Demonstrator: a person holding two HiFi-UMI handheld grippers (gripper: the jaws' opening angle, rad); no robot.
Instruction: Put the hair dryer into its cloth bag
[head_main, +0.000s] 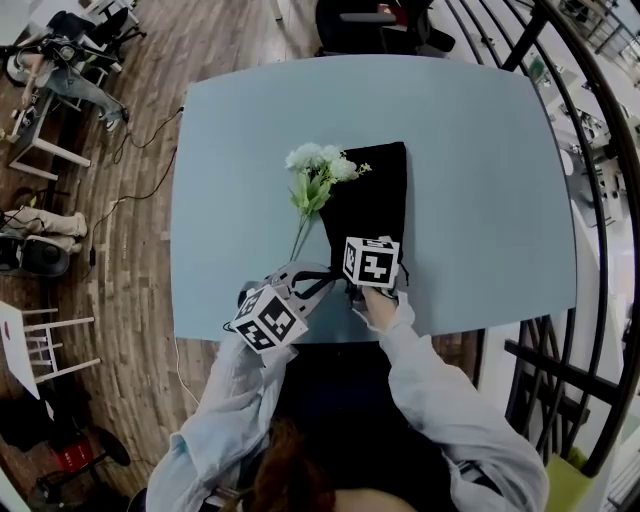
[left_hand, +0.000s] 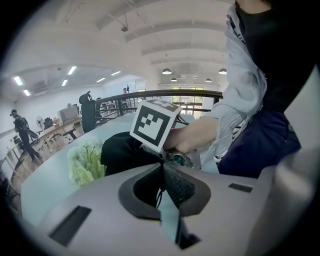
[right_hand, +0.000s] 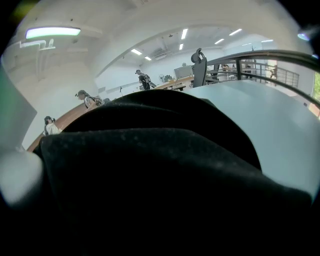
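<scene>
Black cloth crowds the right gripper view; the cloth bag lies so close over those jaws that no view shows whether they stand apart or pinch fabric. In the head view the right gripper sits at the bag's near end, by the surface's near edge; just to its left, the left gripper has its jaws pressed together on a thin dark cord, seemingly the bag's drawstring. The hair dryer shows nowhere; the bag swells, so it is probably already inside, and closing the mouth looks like the step in hand. To do that well, hold the hem steady on the right and draw the cord low and level, not upward, so the bag neither lifts nor slides off the near edge. Beyond, the bag stretches away across the surface; a spray of white flowers lies touching its left side and could be dragged along. Farther off are a wooden floor with trailing cables and a dark railing, both well apart.
</scene>
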